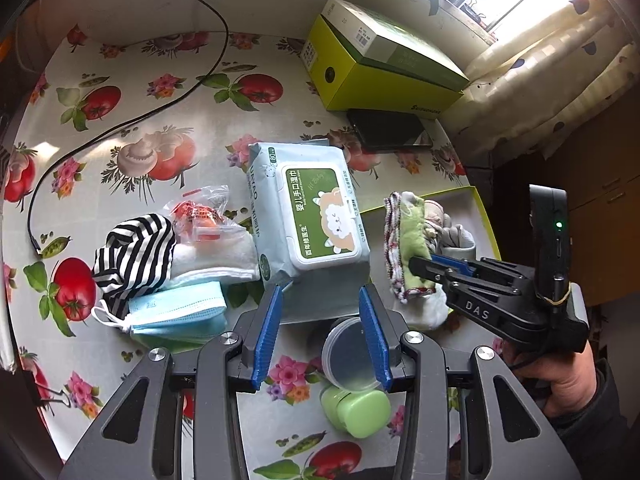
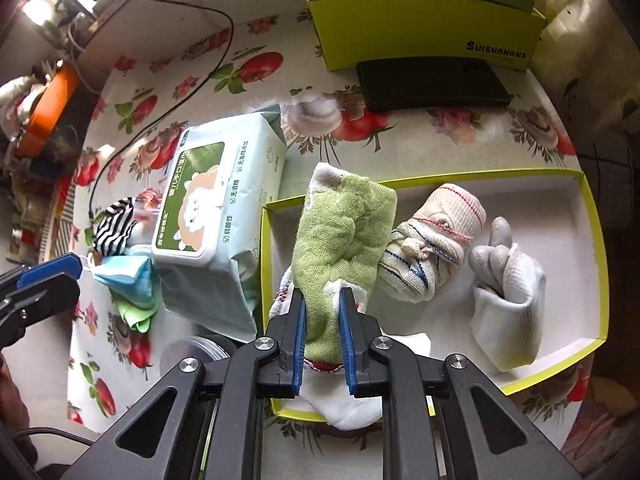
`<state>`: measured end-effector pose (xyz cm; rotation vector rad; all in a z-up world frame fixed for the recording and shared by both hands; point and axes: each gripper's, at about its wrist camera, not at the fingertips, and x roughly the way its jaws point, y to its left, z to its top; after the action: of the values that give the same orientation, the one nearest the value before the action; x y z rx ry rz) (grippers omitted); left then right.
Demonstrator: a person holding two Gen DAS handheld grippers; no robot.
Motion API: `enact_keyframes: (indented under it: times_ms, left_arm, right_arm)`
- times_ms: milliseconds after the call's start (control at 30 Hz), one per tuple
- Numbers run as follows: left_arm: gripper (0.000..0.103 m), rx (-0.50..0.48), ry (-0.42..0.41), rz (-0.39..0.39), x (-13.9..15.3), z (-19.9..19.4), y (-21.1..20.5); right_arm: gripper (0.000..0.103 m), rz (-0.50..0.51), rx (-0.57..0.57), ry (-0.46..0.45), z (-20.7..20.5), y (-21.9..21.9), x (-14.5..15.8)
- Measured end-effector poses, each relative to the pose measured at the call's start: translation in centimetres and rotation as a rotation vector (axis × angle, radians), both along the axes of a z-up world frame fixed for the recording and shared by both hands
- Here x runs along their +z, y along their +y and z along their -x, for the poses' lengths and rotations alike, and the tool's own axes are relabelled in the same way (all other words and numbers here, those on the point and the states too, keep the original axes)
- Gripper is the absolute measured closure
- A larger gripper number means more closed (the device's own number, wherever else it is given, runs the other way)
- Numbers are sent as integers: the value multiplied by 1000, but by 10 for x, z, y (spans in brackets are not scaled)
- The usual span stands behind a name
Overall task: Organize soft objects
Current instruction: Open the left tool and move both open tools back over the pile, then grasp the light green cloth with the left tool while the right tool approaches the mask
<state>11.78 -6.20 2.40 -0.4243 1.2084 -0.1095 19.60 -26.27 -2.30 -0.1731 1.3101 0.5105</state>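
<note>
Flowered counter (image 1: 160, 64), sorting partly done.
Tray (image 2: 592, 248) holds socks; right gripper (image 2: 322, 300) clamps green cloth (image 2: 344, 232); left gripper (image 1: 320, 300) gapes over wipes pack (image 1: 308, 208).

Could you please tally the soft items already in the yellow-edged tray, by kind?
Green cloth, gripped by the right gripper: 1
Rolled sock bundle: 1
Grey-fingered work glove: 1
White sock: 1
Total: 4

Both wrist views steep, close; share wipes pack (image 1: 308, 216).
</note>
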Motion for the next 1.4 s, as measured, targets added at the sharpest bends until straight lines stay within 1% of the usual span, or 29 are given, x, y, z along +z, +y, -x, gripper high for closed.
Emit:
enact_keyframes:
  times_ms: [67, 133, 200, 233, 267, 300, 333, 433, 633, 733, 900, 1100, 1400]
  left_arm:
    - [62, 11, 1, 1, 0, 4, 5]
    - [62, 21, 3, 4, -1, 8, 10]
    - [62, 30, 6, 6, -2, 10, 14]
    - [62, 34, 9, 8, -3, 11, 15]
    - [62, 39, 11, 11, -4, 12, 17]
    - [62, 42, 12, 12, -4, 13, 17]
    - [62, 44, 10, 12, -4, 15, 18]
    - [62, 52, 0, 10, -1, 20, 22]
    - [62, 95, 9, 9, -6, 33, 38]
    - [62, 121, 19, 3, -10, 42, 48]
    - [62, 162, 37, 4, -18, 56, 64]
    - [62, 204, 52, 13, -26, 71, 79]
    - [62, 270, 49, 49, -30, 84, 98]
  right_arm:
    - [89, 38, 62, -27, 4, 3, 11]
    - [89, 97, 121, -55, 9, 8, 17]
    - [87, 149, 192, -19, 12, 16, 9]
    - [87, 164, 212, -2, 13, 19, 3]
    - [84, 164, 203, 3, 12, 20, -2]
    - [82, 147, 191, 15, 12, 21, -5]
    - [82, 114, 180, 25, 12, 21, -5]
    - [80, 37, 132, 4, 13, 18, 8]
    - [79, -14, 101, -38, 24, 14, 34]
    - [72, -39, 84, -40, 31, 10, 42]
    - [66, -64, 79, -43, 44, 11, 51]
    - [62, -77, 104, -49, 57, 22, 60]
    - [60, -76, 173, -59, 72, 47, 67]
